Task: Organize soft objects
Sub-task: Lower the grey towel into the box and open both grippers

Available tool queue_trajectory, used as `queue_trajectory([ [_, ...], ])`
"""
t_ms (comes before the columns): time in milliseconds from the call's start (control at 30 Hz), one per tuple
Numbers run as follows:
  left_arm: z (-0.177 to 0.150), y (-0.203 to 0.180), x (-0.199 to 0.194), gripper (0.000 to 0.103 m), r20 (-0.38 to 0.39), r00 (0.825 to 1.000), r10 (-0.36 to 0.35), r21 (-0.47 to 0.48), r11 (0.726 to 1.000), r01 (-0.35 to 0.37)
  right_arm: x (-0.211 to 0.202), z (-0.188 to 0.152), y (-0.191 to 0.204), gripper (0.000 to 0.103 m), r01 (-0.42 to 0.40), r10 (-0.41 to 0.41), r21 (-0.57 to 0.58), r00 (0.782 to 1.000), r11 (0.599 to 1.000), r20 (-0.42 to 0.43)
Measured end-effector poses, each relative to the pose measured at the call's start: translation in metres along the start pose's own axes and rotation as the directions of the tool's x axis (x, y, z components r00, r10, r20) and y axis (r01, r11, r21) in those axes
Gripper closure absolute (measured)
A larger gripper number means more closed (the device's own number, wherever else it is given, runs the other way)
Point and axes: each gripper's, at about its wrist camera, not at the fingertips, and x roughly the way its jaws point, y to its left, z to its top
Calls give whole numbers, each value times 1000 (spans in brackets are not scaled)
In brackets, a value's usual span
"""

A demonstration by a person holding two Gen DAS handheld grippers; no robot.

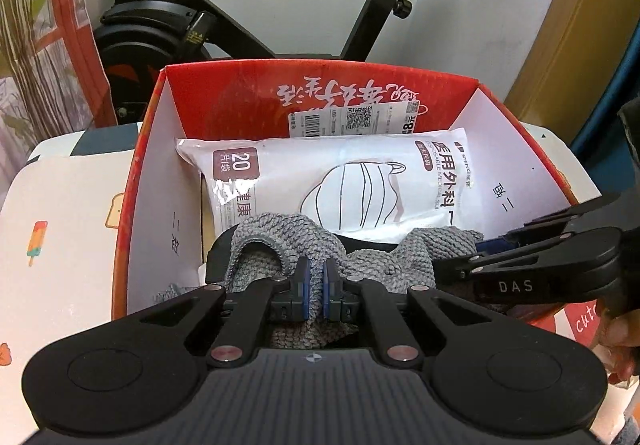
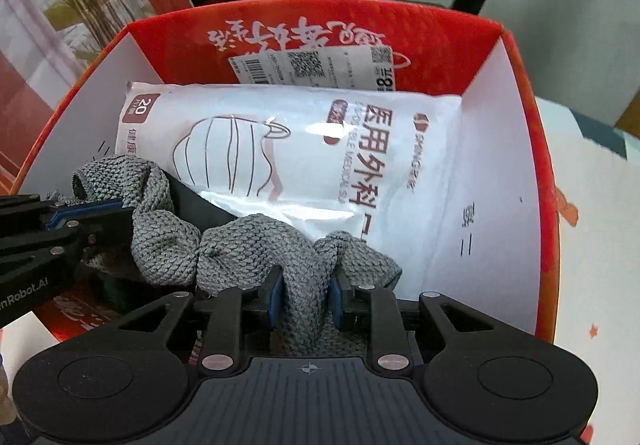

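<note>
We are lowering the grey cloth (image 2: 240, 245) into the red box (image 2: 496, 173), onto the mask pack (image 2: 280, 141). Left gripper (image 1: 316, 281) is clenching one fold; right gripper (image 2: 306, 301) is pinching another. Risk: uneven release, cloth snagging on a pad and lifting out.

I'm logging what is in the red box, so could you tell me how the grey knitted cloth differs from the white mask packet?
The grey knitted cloth is dull, textured and crumpled; the white mask packet is glossy, printed and lies fairly flat. The cloth is pinched by the left gripper and sits between the right gripper fingers; nothing grips the packet. The cloth partly overlaps the packet. Both are inside the red box.
</note>
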Motion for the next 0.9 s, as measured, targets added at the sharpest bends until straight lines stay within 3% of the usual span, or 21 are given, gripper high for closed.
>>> queue_trajectory([
  [67, 0, 0, -5, 94, 11, 1000, 2, 4, 1000, -2, -1, -1, -2, 75, -6, 6, 25, 1000, 1000, -6],
  [167, 1, -1, -14, 82, 19, 1000, 5, -14, 1000, -5, -7, -3, -4, 70, -6, 6, 44, 1000, 999, 12],
  [233, 2, -1, -22, 52, 36, 999, 3, -22, 1000, -2, -14, -4, 1, 66, 12, -12, 19, 1000, 1000, 20],
  [333, 1, -5, -39, 41, 88, 996, 22, -9, 1000, -22, -23, -3, 10, 54, 43, -43, -6, 999, 999, 25],
  [400, 0, -7, -50, 39, 123, 992, 39, -7, 999, -38, -34, -4, 13, 29, 44, -44, -4, 998, 999, 52],
  [467, -3, -8, -63, 29, 164, 985, 44, -21, 999, -41, -45, -5, 16, 17, 39, -38, -3, 996, 999, 82],
  [533, -6, -10, -75, 11, 203, 977, 64, -30, 998, -59, -60, -7, 19, 13, 46, -45, -8, 991, 999, 126],
  [600, -10, -12, -86, 2, 234, 968, 90, -38, 996, -84, -73, -8, 22, 5, 54, -50, -20, 986, 998, 161],
  [767, -16, -14, -111, 0, 291, 948, 131, -45, 991, -123, -99, -19, 28, 0, 67, -54, -47, 970, 997, 238],
  [900, -25, -16, -126, 0, 316, 935, 164, -33, 986, -161, -117, -34, 34, 0, 78, -51, -68, 941, 995, 333],
])
